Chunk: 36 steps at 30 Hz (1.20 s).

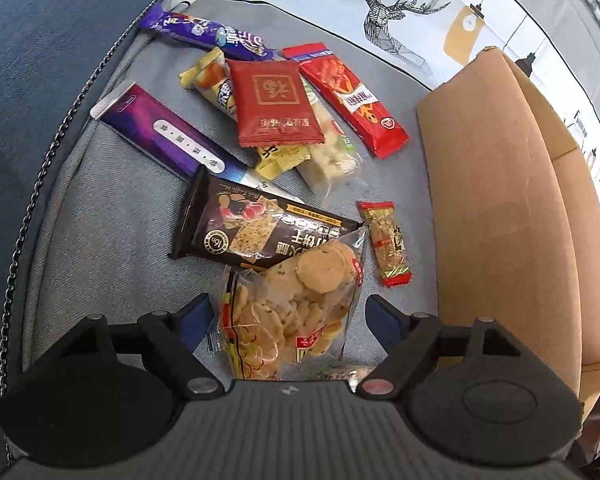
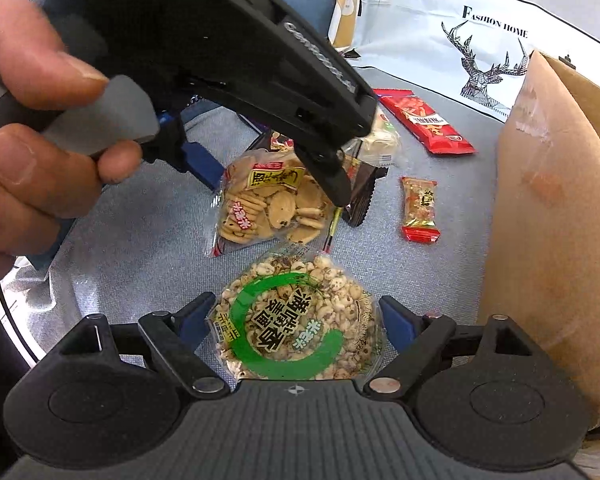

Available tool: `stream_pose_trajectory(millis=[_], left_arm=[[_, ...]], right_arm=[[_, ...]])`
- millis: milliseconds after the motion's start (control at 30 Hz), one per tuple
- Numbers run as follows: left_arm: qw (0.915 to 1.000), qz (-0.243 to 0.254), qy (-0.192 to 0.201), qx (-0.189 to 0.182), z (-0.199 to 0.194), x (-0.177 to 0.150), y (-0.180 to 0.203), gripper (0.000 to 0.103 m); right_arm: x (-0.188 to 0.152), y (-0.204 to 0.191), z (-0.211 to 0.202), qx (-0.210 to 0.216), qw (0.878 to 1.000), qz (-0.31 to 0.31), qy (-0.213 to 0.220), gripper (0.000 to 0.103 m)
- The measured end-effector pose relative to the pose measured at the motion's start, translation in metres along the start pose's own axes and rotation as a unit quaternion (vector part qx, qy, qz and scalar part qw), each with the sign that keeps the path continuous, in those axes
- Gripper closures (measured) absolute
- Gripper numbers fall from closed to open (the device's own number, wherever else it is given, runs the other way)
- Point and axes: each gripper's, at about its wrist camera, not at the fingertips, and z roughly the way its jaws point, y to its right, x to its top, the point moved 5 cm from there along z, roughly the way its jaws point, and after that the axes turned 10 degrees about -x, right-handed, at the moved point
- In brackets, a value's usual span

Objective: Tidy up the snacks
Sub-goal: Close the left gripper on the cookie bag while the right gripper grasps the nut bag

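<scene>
Left wrist view: the left gripper [image 1: 290, 312] sits wide open around a clear bag of round crackers [image 1: 296, 304] on the grey cushion [image 1: 100, 240]. Neither blue pad looks like it's touching the bag, so nothing is gripped. Just past it lies a black cracker bar pack [image 1: 256, 228], then a long purple box [image 1: 168, 140], a red square packet [image 1: 276, 104], a red stick-snack pack [image 1: 352, 100] and a purple wafer bar [image 1: 208, 36]. A small red-and-gold candy [image 1: 386, 244] lies near the cardboard box [image 1: 500, 200] on the right.

Right wrist view: the right gripper [image 2: 296, 320] is also spread wide, with a round puffed-grain cake with a green label [image 2: 296, 320] between the fingers, apparently lying loose on the cushion. A hand [image 2: 32, 120] holds the other gripper over the cracker bag.
</scene>
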Motion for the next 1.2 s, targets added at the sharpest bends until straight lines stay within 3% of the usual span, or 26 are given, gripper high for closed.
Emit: stream_pose_trajectory(millis=[567, 700, 1000, 1200], left_arm=[[0.9978, 0.059, -0.012, 0.028, 0.014, -0.003, 0.012, 0.017], [0.9968, 0.070, -0.009, 0.037, 0.014, -0.003, 0.012, 0.022], [0.9980, 0.057, 0.005, 0.026, 0.004, 0.002, 0.007, 0.033], [0.9985, 0.038, 0.036, 0.013, -0.015, 0.003, 0.003, 0.033]], right_arm=[[-0.003, -0.003, 0.006, -0.010, 1.000, -0.012, -0.005, 0.015], [-0.003, -0.004, 0.005, -0.011, 1.000, -0.015, -0.004, 0.015], [-0.003, -0.007, 0.002, -0.019, 1.000, -0.015, 0.000, 0.016], [-0.002, -0.006, -0.011, -0.027, 0.999, -0.013, 0.029, 0.017]])
